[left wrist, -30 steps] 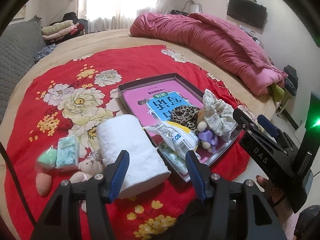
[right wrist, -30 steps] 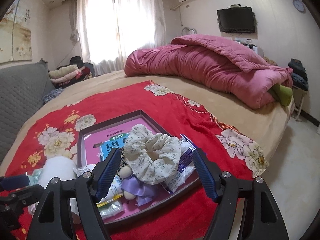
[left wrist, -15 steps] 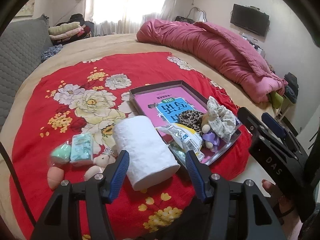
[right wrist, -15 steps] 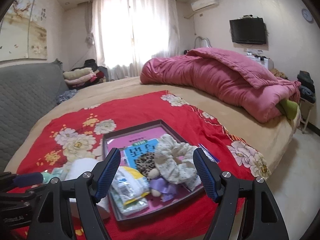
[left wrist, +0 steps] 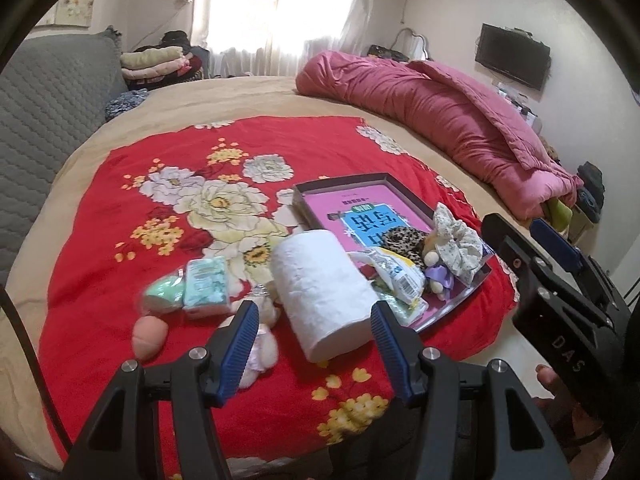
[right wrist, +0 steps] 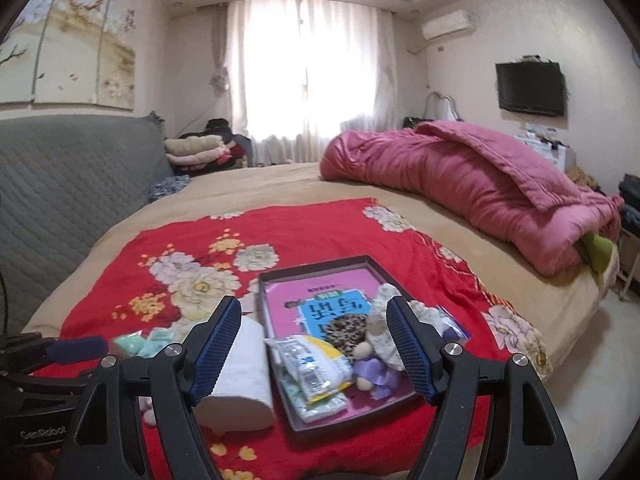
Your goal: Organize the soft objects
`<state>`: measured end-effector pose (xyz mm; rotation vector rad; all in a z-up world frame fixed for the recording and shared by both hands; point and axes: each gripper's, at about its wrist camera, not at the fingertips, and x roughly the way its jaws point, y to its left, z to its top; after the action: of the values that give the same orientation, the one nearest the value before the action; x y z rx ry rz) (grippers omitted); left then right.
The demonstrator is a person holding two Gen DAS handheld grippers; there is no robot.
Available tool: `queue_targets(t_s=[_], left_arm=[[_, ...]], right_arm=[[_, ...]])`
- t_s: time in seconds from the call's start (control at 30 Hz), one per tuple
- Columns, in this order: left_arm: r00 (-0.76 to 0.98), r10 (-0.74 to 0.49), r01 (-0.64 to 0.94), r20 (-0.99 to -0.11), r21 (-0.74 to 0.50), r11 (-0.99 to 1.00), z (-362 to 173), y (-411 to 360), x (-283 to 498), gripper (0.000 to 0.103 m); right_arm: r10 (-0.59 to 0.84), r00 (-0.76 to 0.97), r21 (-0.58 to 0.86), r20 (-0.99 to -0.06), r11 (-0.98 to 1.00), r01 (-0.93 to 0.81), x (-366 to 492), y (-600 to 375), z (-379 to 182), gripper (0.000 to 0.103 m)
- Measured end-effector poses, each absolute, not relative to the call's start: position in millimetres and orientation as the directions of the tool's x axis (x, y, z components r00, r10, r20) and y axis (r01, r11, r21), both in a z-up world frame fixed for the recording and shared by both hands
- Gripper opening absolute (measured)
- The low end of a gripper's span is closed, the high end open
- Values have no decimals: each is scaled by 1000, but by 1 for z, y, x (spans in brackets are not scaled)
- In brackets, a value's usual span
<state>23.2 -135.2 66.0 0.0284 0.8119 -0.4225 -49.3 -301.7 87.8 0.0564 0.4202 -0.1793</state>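
Beyond left gripper [left wrist: 314,344], apparently untouched, paper roll [left wrist: 324,292]

Soft paper roll [left wrist: 324,300] — glossy plastic packets [left wrist: 394,276].

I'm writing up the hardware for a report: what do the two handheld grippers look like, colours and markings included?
Both are built alike: black plastic frames with silver screw heads and two fingers lined with ribbed blue pads. The left gripper shows this in its own camera, the right gripper in its own. Seen from the side, the right gripper's body carries white letters "DAS"; the left one's carries pale lettering too blurred to read surely. A thin dark cable curves along the left view's edge.
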Motion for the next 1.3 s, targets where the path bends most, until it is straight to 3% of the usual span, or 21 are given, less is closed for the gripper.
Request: queue_targets(t_s=[0.63, 1.3], left_arm=[[665, -249, 201, -704, -153, 968, 68, -32, 11, 58], [647, -220, 143, -730, -168, 975, 43, -4, 10, 58]], right_arm=[[6, 902, 1, -432, 1000, -6, -52, -233, 97, 76], [140, 836, -3, -531, 986, -167, -45, -175, 67, 76]])
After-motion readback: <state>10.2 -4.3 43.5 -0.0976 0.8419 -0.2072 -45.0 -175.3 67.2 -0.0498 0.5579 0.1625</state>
